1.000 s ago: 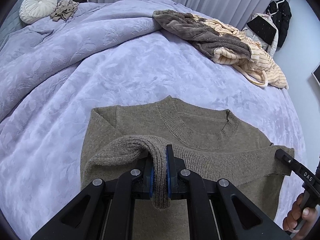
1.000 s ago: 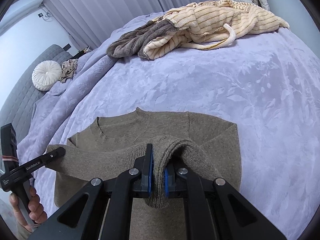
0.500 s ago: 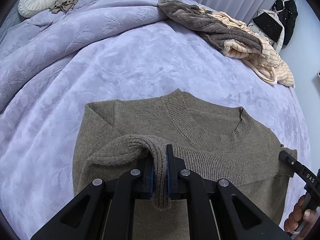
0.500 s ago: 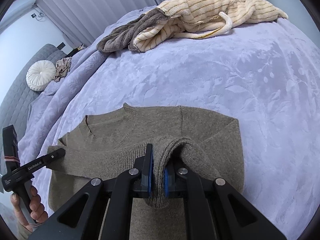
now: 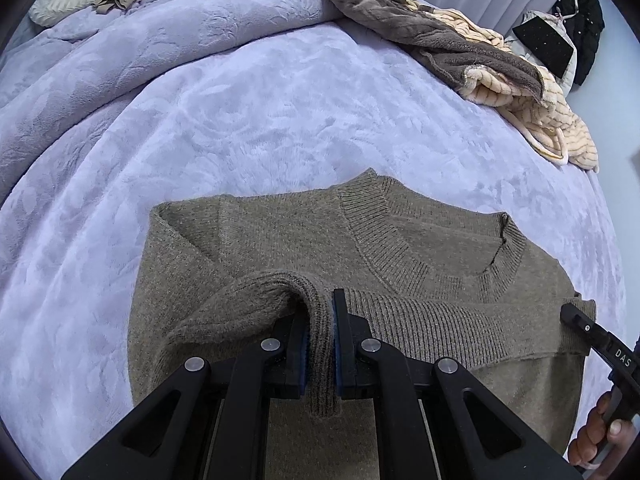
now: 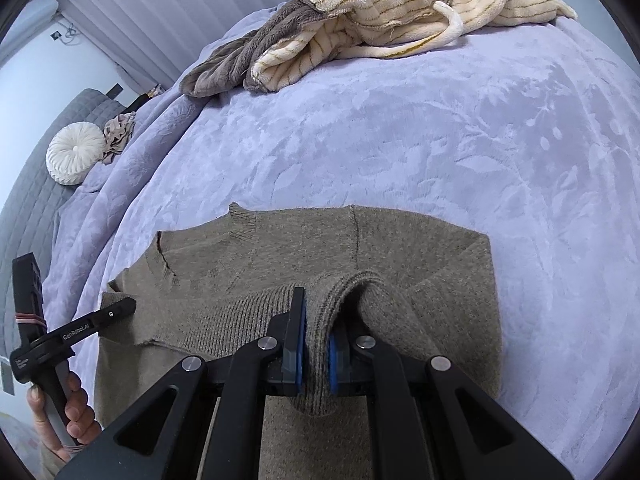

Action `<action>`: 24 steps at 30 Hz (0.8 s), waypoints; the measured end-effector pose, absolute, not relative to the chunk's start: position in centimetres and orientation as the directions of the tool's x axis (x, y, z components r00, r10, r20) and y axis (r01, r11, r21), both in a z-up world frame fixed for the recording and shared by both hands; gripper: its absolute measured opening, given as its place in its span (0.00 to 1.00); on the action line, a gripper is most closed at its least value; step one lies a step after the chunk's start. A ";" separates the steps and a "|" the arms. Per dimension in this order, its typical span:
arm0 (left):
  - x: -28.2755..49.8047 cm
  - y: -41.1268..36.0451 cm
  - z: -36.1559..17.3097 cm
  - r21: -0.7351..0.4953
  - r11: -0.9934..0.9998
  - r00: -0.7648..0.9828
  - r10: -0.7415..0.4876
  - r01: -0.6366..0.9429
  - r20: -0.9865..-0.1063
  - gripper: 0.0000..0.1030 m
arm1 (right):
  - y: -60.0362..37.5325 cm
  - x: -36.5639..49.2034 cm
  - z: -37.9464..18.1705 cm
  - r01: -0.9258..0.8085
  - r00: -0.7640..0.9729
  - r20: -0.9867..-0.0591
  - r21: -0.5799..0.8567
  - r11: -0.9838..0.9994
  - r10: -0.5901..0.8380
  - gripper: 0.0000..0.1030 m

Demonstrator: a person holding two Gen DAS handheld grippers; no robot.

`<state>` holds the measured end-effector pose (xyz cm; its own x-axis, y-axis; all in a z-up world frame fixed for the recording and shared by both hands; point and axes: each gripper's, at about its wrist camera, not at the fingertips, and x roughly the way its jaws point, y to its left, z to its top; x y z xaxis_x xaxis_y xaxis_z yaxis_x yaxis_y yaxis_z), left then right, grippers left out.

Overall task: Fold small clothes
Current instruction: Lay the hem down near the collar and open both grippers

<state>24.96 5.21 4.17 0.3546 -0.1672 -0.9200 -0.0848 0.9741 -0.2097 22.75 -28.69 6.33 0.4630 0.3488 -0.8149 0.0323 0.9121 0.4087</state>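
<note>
An olive-brown knit sweater (image 5: 420, 240) lies on the lilac bedspread (image 5: 260, 112), collar away from me, its ribbed hem folded up toward the collar. My left gripper (image 5: 320, 312) is shut on the hem's left corner. My right gripper (image 6: 318, 312) is shut on the hem's right corner; it also shows in the left wrist view (image 5: 576, 316) at the sweater's right edge. The left gripper shows in the right wrist view (image 6: 120, 306) at the sweater's left edge. The sweater (image 6: 400, 248) shows its sleeves folded in.
A cream striped fleece garment with a grey-brown one (image 5: 480, 60) lies heaped at the far right of the bed; it also shows in the right wrist view (image 6: 380, 12). A round white cushion (image 6: 74, 154) and a small beige cloth (image 6: 118, 130) sit at the far left. Curtains hang behind.
Both grippers have carried the hem forward toward the collar; the folded edge now sits closer to the neckline. Both stay shut on the hem.
</note>
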 end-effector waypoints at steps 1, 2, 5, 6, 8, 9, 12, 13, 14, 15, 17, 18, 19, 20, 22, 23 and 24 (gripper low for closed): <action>25.1 5.2 4.0 -0.210 0.974 0.351 -0.169 -0.084 -0.921 0.10 | -28.7 22.9 6.2 0.035 0.461 -0.816 0.410 0.911 0.350 0.09; 25.2 5.2 3.9 -0.211 0.974 0.347 -0.170 -0.083 -0.922 0.10 | -28.7 23.0 6.0 0.037 0.459 -0.817 0.411 0.911 0.349 0.09; 25.5 5.2 3.4 -0.215 0.973 0.339 -0.175 -0.082 -0.924 0.10 | -28.8 23.2 5.7 0.044 0.453 -0.819 0.416 0.908 0.353 0.09; 25.6 5.2 3.3 -0.218 0.973 0.338 -0.178 -0.083 -0.924 0.10 | -28.9 23.3 5.5 0.048 0.451 -0.818 0.421 0.906 0.356 0.09; 25.7 5.3 3.2 -0.223 0.972 0.336 -0.184 -0.079 -0.923 0.10 | -29.0 23.4 5.3 0.057 0.449 -0.816 0.433 0.899 0.364 0.09; 25.7 5.2 3.1 -0.224 0.972 0.336 -0.187 -0.075 -0.923 0.10 | -29.1 23.5 5.2 0.060 0.448 -0.815 0.437 0.897 0.367 0.09; 25.7 5.1 3.1 -0.223 0.973 0.336 -0.189 -0.065 -0.923 0.10 | -29.1 23.5 4.9 0.066 0.445 -0.814 0.446 0.893 0.374 0.09; 25.7 5.1 3.1 -0.223 0.973 0.336 -0.190 -0.062 -0.922 0.10 | -29.2 23.5 4.8 0.069 0.444 -0.813 0.450 0.890 0.377 0.09; 25.7 5.2 3.0 -0.225 0.973 0.337 -0.192 -0.060 -0.922 0.10 | -29.2 23.5 4.8 0.072 0.444 -0.811 0.455 0.887 0.380 0.09; 25.7 5.2 3.0 -0.228 0.972 0.336 -0.196 -0.061 -0.922 0.10 | -29.3 23.5 4.7 0.073 0.445 -0.810 0.459 0.886 0.383 0.09; 25.7 5.3 2.9 -0.235 0.970 0.331 -0.202 -0.061 -0.922 0.11 | -29.3 23.5 4.7 0.071 0.443 -0.811 0.457 0.887 0.383 0.10; 25.8 5.4 2.9 -0.238 0.969 0.329 -0.206 -0.060 -0.922 0.11 | -29.3 23.5 4.7 0.070 0.442 -0.812 0.456 0.887 0.382 0.10; 25.8 5.4 2.9 -0.240 0.969 0.326 -0.209 -0.058 -0.922 0.14 | -29.3 23.6 4.7 0.070 0.439 -0.813 0.455 0.888 0.382 0.10; 25.8 5.4 2.9 -0.253 0.966 0.322 -0.223 -0.055 -0.920 0.17 | -29.3 23.6 4.8 0.070 0.438 -0.813 0.457 0.887 0.384 0.10; 25.9 5.5 3.1 -0.294 0.955 0.318 -0.267 -0.040 -0.910 0.48 | -29.5 23.6 5.1 0.074 0.436 -0.807 0.473 0.878 0.398 0.10; 25.8 5.4 3.4 -0.311 0.950 0.322 -0.284 -0.034 -0.903 0.60 | -29.7 23.6 5.2 0.076 0.439 -0.800 0.487 0.870 0.409 0.11; 25.6 5.4 3.9 -0.309 0.950 0.340 -0.279 -0.036 -0.898 0.83 | -29.9 23.5 5.5 0.080 0.442 -0.790 0.506 0.859 0.424 0.12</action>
